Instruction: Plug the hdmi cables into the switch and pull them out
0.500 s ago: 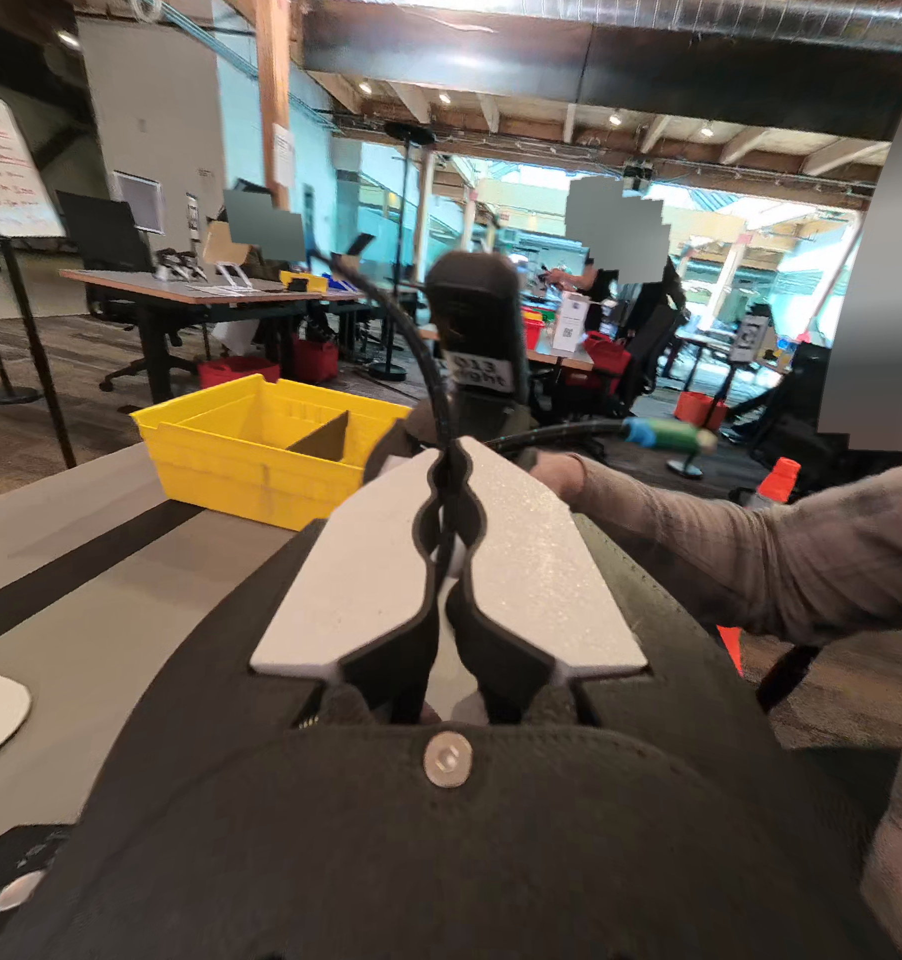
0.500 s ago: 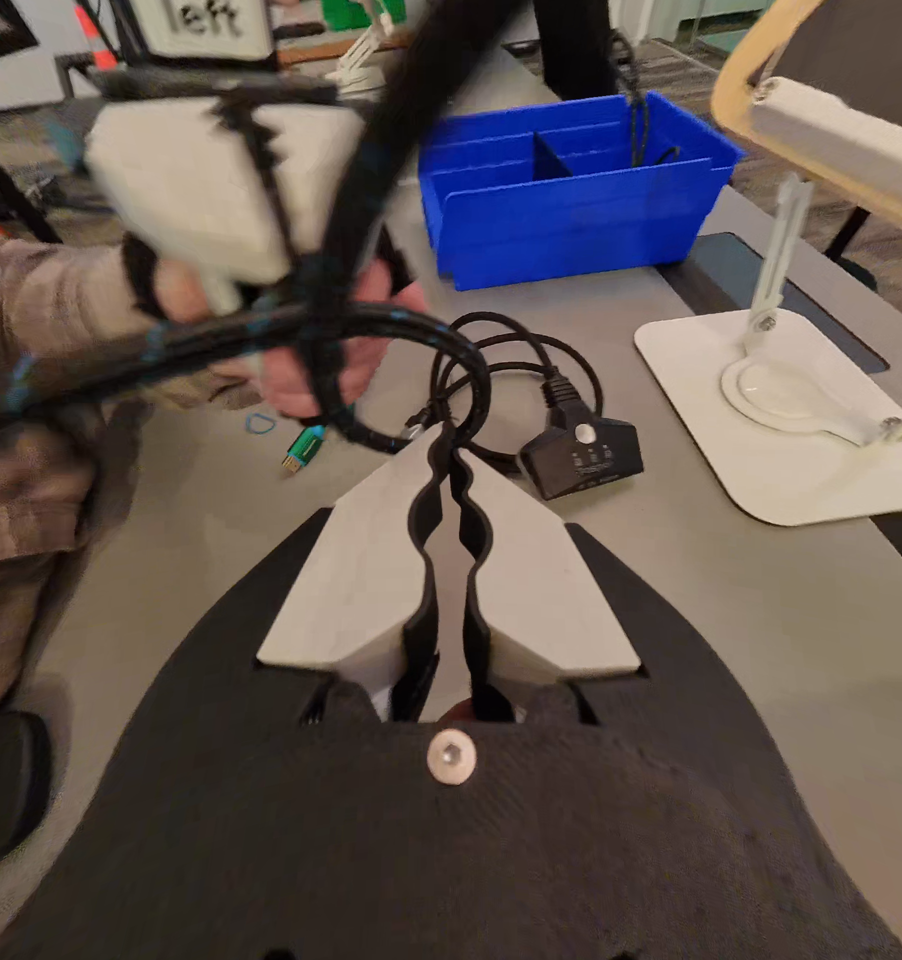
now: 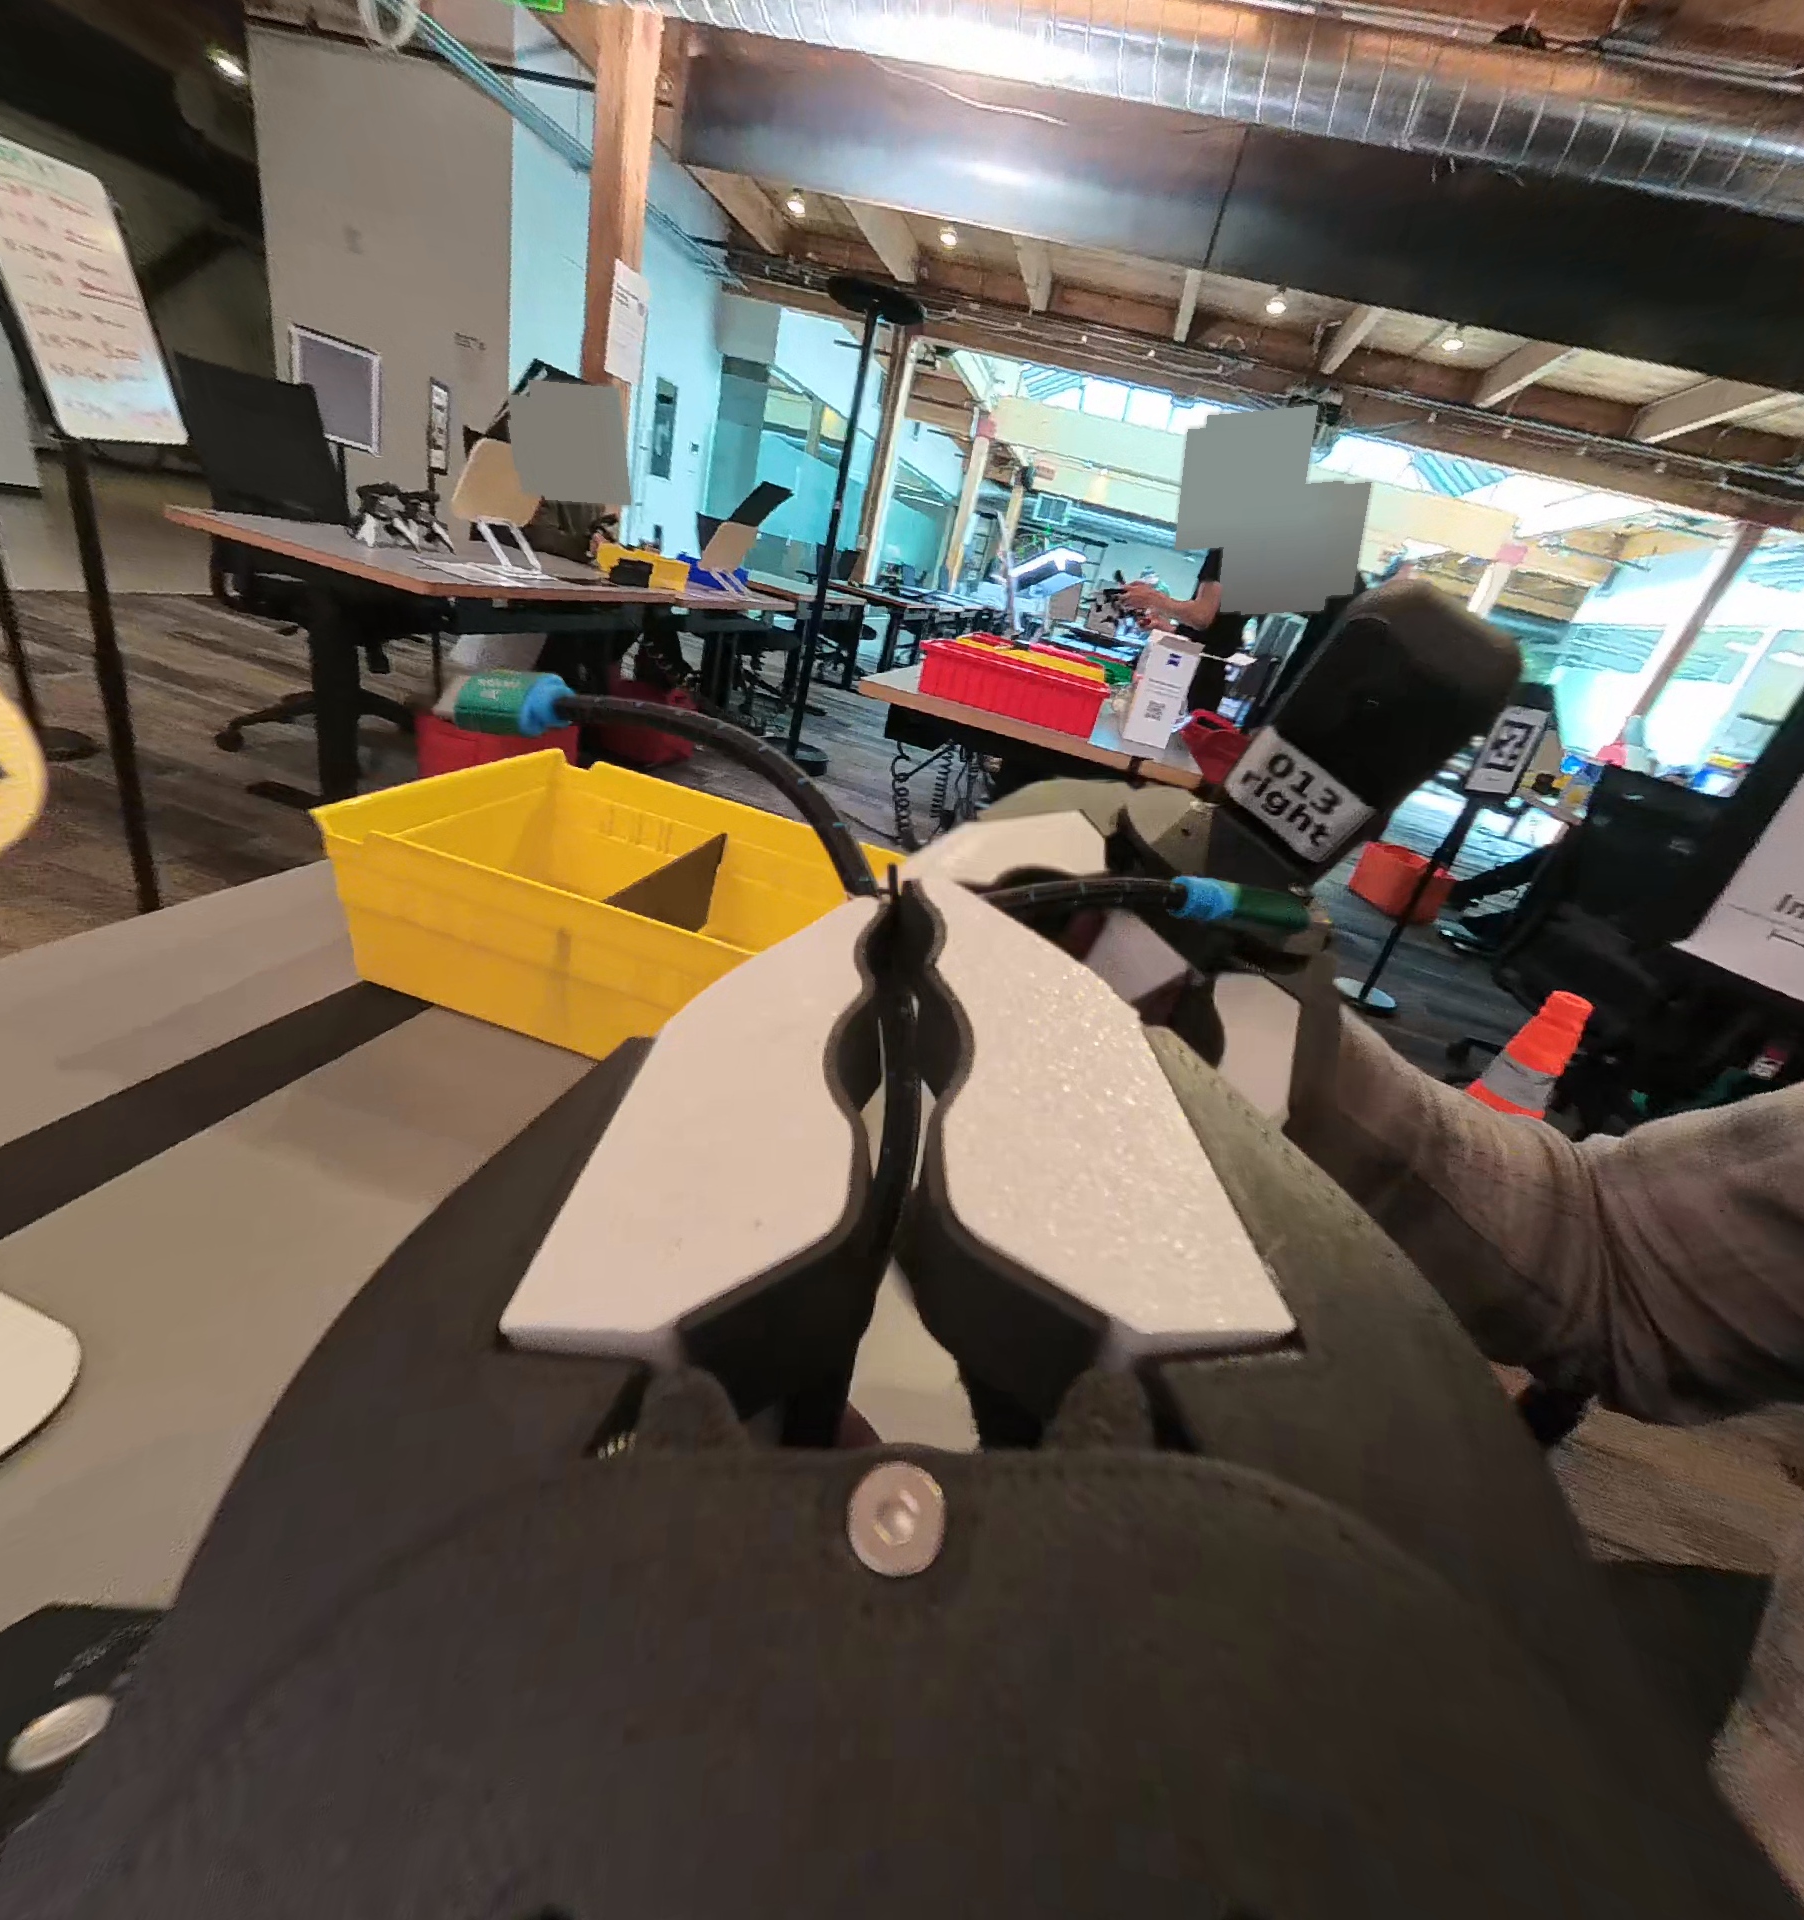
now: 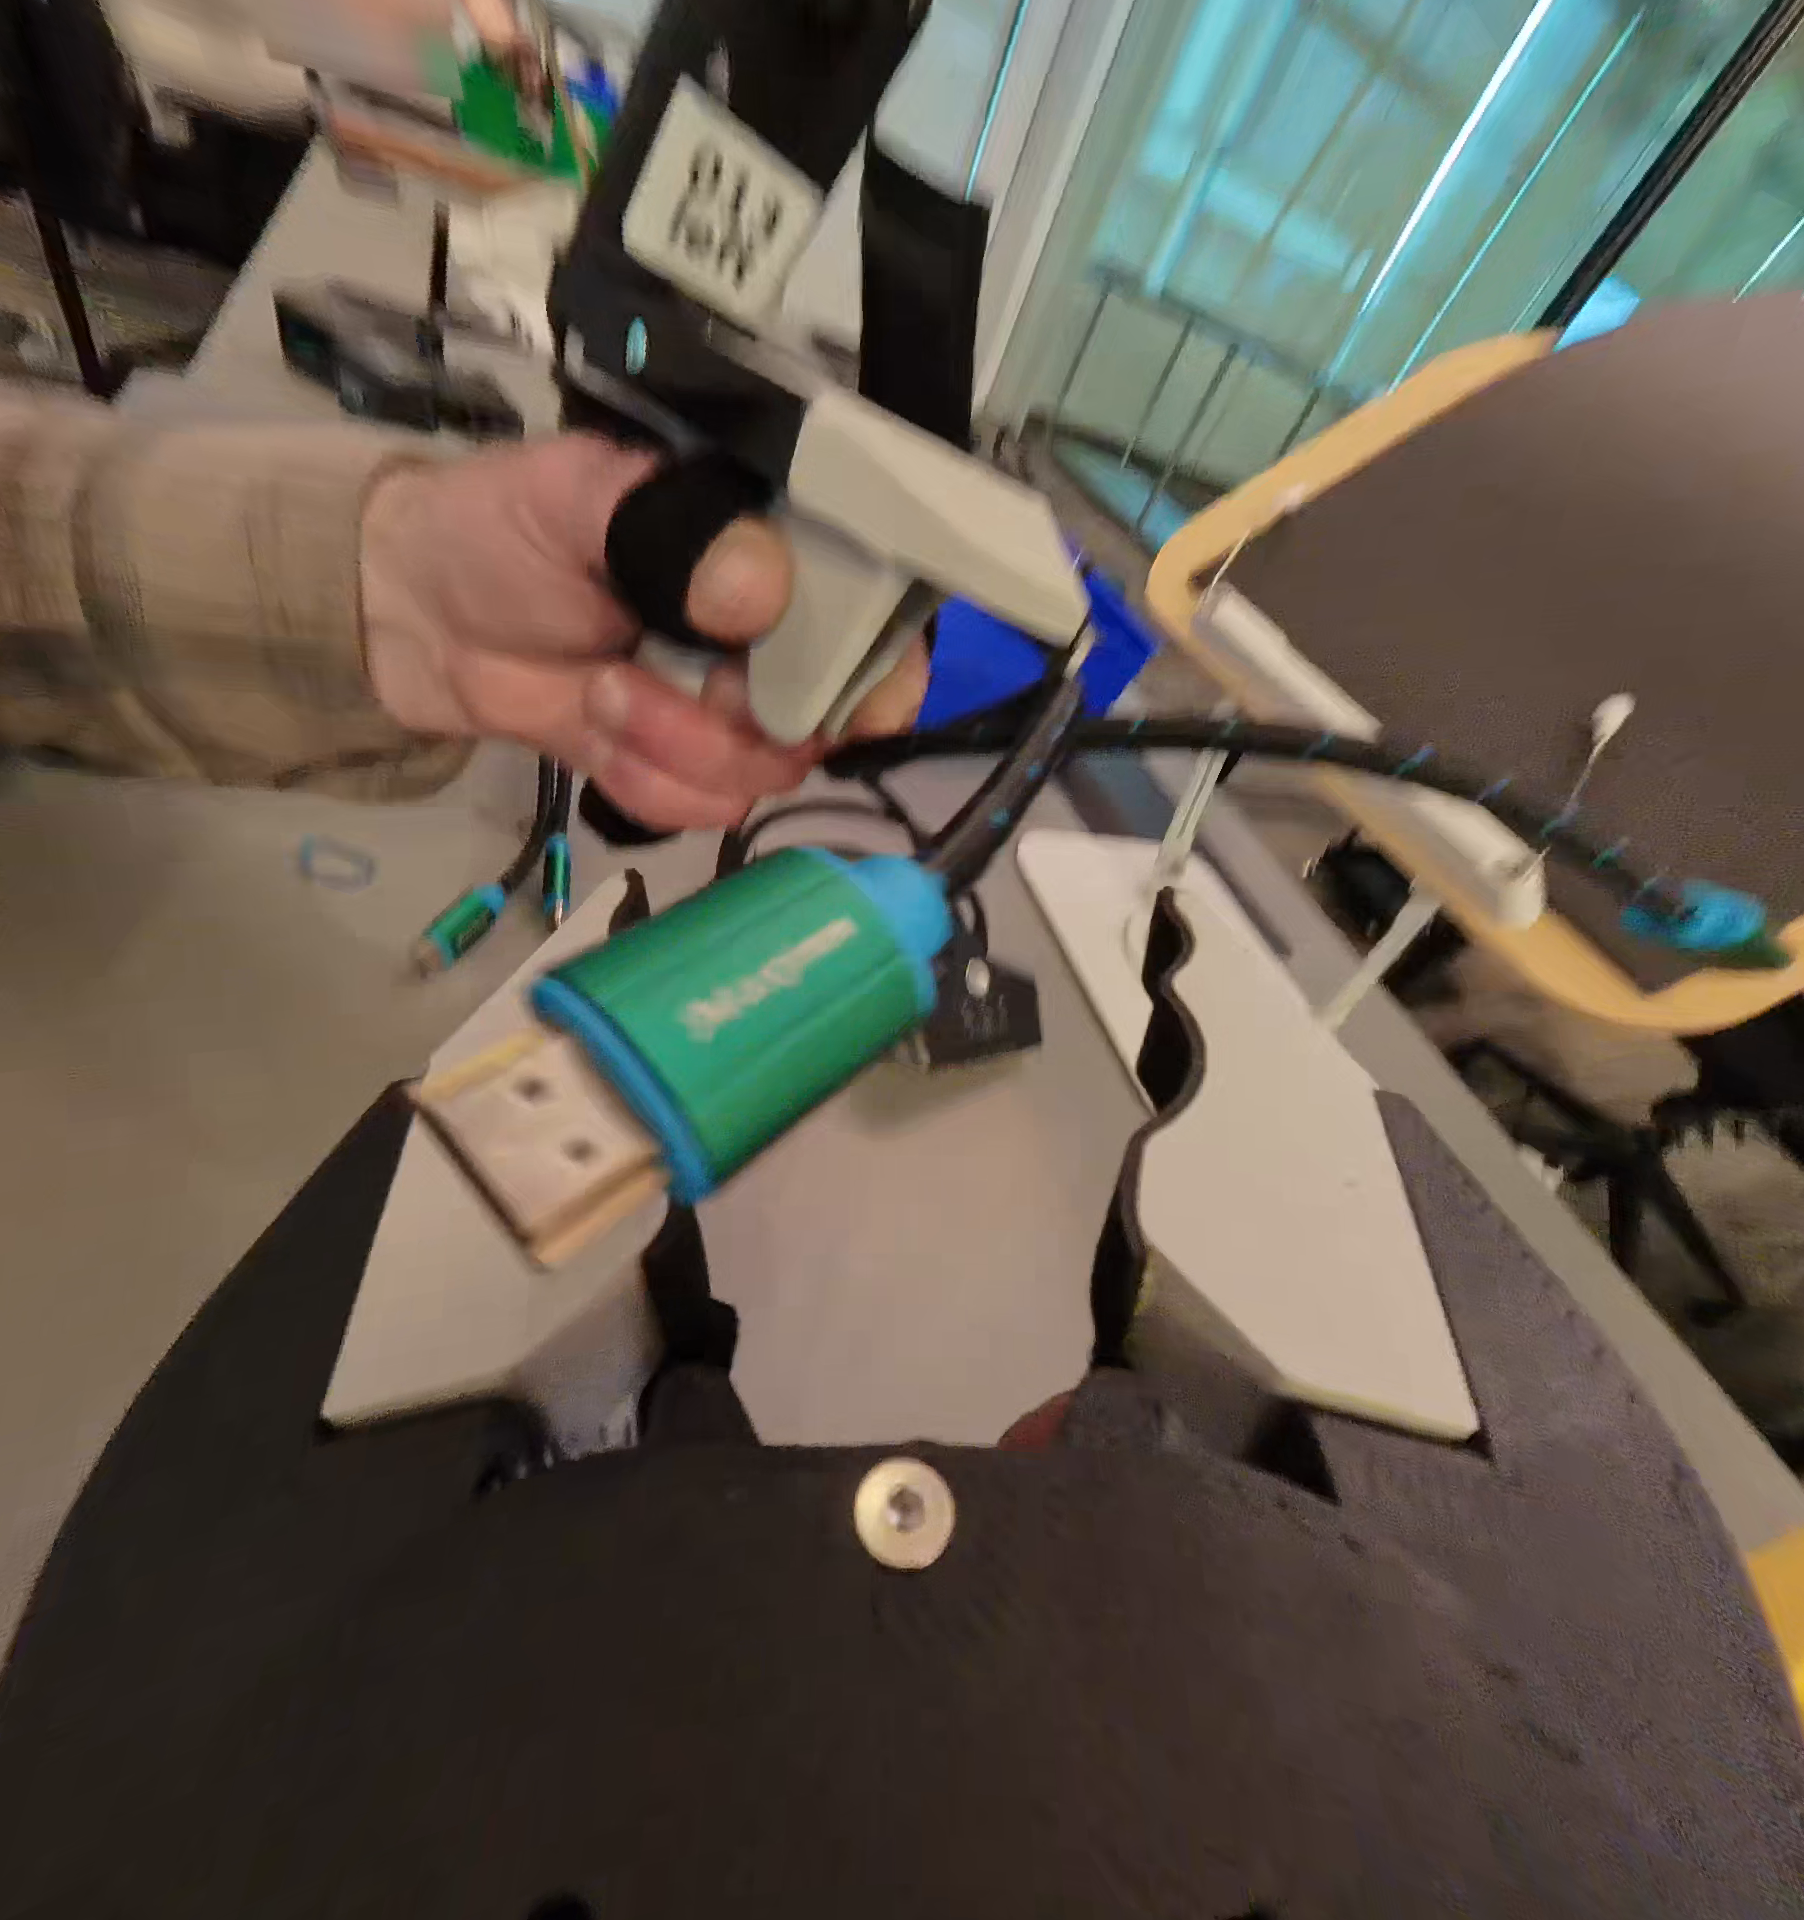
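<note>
My left tongs [image 3: 903, 914] are clamped on a black HDMI cable [image 3: 752, 758] at mid-length, so both green plugs hang free, one [image 4: 742, 1023] dangling before my right tongs [image 4: 893, 935], which are spread wide and empty, ready to take it, I judge. Two more plugs [image 4: 462, 925] lie on the surface [image 4: 129, 1039]. One switch [image 4: 981, 1013] sits below, mostly hidden.

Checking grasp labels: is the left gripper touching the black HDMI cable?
Touching. The left wrist view shows the left gripper closed on the black HDMI cable, which runs pinched between its pads.
</note>
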Action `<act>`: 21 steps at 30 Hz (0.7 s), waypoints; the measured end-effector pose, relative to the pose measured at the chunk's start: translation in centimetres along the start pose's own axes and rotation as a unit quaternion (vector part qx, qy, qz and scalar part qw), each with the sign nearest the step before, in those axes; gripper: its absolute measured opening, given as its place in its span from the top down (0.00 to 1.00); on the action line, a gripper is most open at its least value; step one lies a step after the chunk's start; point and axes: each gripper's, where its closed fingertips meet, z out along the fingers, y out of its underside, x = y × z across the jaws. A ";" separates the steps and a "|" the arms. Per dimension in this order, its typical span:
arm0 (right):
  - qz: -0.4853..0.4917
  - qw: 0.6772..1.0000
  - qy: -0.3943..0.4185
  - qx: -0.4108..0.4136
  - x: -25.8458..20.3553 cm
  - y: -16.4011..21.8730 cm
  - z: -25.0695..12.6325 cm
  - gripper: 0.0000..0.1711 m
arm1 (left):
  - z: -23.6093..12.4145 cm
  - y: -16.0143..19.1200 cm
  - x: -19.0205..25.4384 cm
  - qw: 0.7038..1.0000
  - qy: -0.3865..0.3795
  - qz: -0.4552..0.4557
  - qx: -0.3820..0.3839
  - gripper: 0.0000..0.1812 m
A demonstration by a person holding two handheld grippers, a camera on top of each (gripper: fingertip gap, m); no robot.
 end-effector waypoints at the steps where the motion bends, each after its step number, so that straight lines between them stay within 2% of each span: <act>1: 0.007 0.999 -0.002 0.038 0.2 -1.0 -0.1 0.47 | 0.2 0.1 0.4 1.000 0.011 -0.005 0.000 1.00; 6: 0.156 0.966 -0.095 0.181 1.7 -4.1 -0.1 0.55 | 1.0 0.7 1.8 0.997 0.056 -0.045 -0.004 1.00; 9: 0.199 0.934 -0.150 0.255 1.5 -5.6 -0.5 0.75 | 1.2 0.8 2.2 0.993 0.083 -0.083 0.007 1.00; 13: 0.242 0.914 -0.155 0.286 2.3 -5.8 -0.7 0.99 | 1.5 1.4 1.4 0.990 0.082 -0.112 0.011 1.00; 16: 0.251 0.909 -0.150 0.297 2.6 -5.9 -0.7 1.00 | 1.6 1.1 0.9 0.992 0.070 -0.101 0.020 0.98; 19: 0.269 0.895 -0.154 0.322 3.3 -6.6 -1.7 1.00 | 0.7 0.4 0.3 0.996 0.050 -0.067 0.029 0.78; 21: 0.279 0.886 -0.154 0.336 4.0 -6.9 -2.4 1.00 | 0.3 0.8 0.3 0.999 0.033 -0.020 0.002 0.67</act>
